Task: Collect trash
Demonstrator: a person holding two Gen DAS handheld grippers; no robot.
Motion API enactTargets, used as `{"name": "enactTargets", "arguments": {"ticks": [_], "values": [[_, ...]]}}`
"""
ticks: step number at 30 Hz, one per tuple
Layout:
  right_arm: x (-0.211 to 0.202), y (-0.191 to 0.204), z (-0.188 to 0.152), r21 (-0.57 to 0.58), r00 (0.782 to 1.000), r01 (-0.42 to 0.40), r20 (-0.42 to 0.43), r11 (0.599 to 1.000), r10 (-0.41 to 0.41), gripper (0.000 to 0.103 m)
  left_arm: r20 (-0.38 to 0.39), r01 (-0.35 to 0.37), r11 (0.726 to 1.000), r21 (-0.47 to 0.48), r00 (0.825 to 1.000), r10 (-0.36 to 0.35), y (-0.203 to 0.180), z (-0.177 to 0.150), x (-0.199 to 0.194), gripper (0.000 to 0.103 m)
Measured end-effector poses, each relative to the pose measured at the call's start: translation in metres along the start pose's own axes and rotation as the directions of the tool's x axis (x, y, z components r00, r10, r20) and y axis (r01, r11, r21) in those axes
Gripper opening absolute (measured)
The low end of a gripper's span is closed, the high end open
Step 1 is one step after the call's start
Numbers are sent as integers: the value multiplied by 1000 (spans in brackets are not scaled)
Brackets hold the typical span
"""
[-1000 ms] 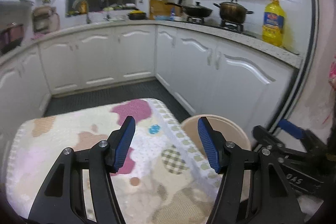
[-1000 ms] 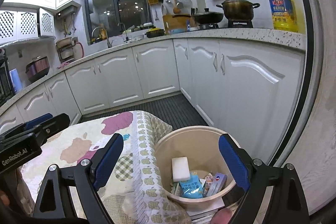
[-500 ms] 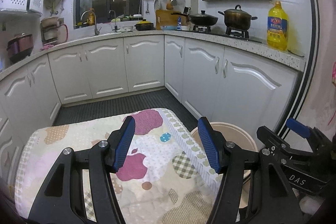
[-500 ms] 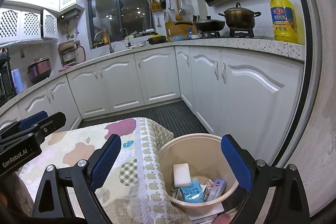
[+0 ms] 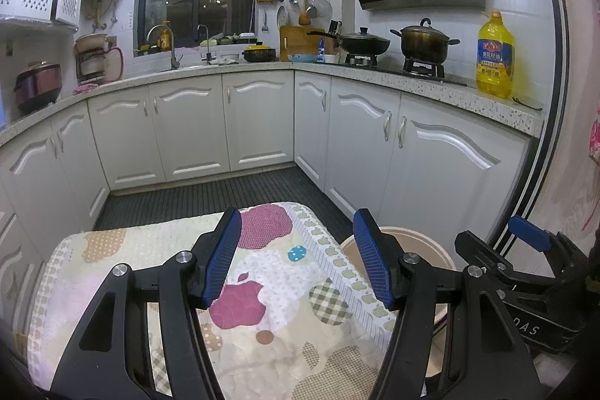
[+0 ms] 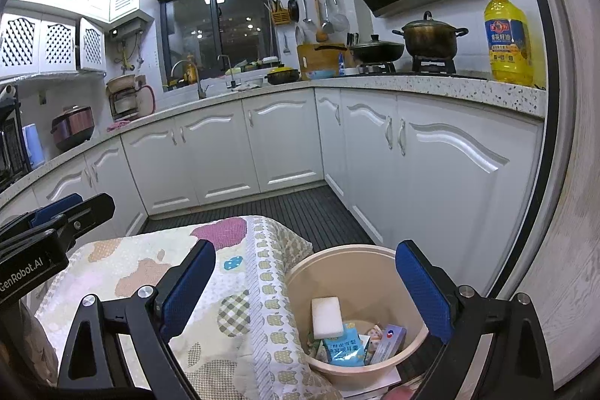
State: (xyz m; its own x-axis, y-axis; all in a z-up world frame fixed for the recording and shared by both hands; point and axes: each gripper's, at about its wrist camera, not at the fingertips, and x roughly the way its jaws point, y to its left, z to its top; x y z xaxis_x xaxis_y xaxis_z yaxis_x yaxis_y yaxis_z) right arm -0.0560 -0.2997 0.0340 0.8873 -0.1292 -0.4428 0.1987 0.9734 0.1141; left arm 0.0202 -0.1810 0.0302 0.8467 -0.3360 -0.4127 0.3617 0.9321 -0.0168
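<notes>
Tilting upward across recent frames, both views are now showing more of the kitchen and less of the cloth-covered table (image 5: 270,291), which is carrying no trash. Left gripper (image 5: 296,257) and right gripper (image 6: 305,291) are hanging spread and empty. At lower right, the beige bin (image 6: 375,255) is standing upright, mouth facing up, holding a white sponge (image 6: 327,317) and packets; collecting looks finished.

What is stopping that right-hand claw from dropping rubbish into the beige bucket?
Nothing visible. The bucket stands open, no lid, beside the covered table, with packets and a white sponge already inside. The right claw is open and empty above it.
</notes>
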Motion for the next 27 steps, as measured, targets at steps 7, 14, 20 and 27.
{"name": "enactTargets", "arguments": {"ticks": [7,14,20,27], "values": [[0,3,1,-12,1000,1,-3,1000,-1,96,3,2,1000,-10,1000,-2,1,2,-1,61],[2,2,3,-11,1000,-3,-7,1000,3,96,2,2,1000,-12,1000,-2,1,2,-1,61],[2,2,3,-14,1000,-3,-9,1000,3,96,2,2,1000,-11,1000,-2,1,2,-1,61],[3,2,3,-16,1000,-3,-12,1000,3,96,-1,7,1000,-14,1000,-7,0,2,0,61]]}}
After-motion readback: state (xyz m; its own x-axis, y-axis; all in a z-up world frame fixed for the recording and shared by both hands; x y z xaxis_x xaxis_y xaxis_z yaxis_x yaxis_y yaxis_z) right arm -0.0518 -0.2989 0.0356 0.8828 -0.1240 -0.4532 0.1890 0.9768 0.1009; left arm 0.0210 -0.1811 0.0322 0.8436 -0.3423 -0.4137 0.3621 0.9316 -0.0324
